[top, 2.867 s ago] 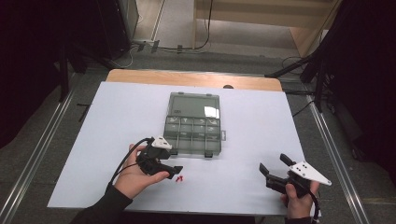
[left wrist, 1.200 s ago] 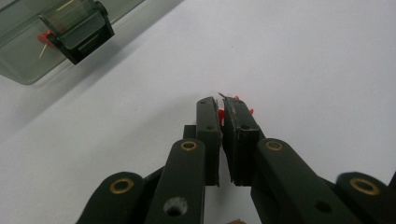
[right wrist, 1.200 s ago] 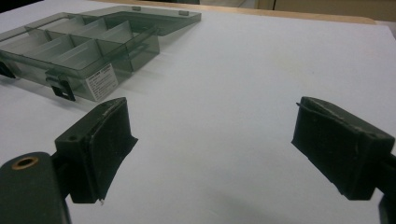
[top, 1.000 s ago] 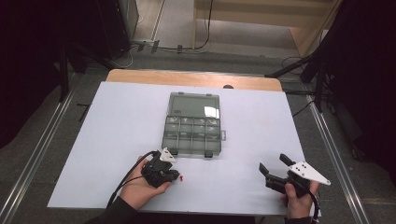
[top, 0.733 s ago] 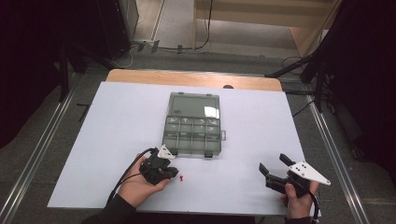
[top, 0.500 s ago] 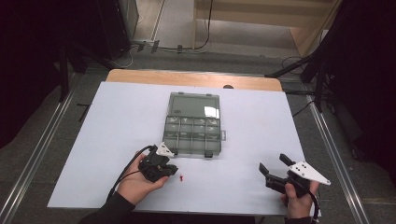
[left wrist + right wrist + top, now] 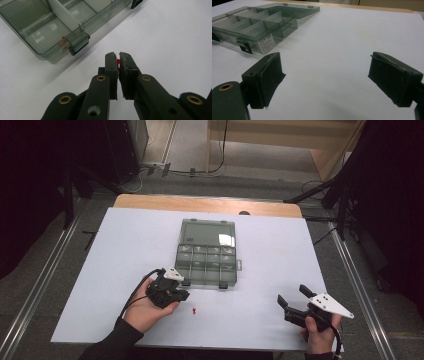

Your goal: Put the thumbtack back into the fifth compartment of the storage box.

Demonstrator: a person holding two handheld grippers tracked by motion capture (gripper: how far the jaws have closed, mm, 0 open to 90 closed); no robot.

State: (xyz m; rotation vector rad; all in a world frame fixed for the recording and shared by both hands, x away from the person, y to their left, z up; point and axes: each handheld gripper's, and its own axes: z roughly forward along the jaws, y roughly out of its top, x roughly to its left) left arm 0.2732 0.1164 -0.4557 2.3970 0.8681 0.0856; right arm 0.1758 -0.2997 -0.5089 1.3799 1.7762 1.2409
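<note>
L gripper (image 7: 118, 56) pinching red piece (image 7: 117, 61).

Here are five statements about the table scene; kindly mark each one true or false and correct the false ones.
1. The left gripper is shut on a small red part. True.
2. The right gripper holds the organizer box. False: its jaws stand wide open over bare table.
3. The organizer box has its lid open. True.
4. Another red part lies on the white table near the left gripper. True.
5. The box is opaque white. False: it is clear grey plastic.
</note>
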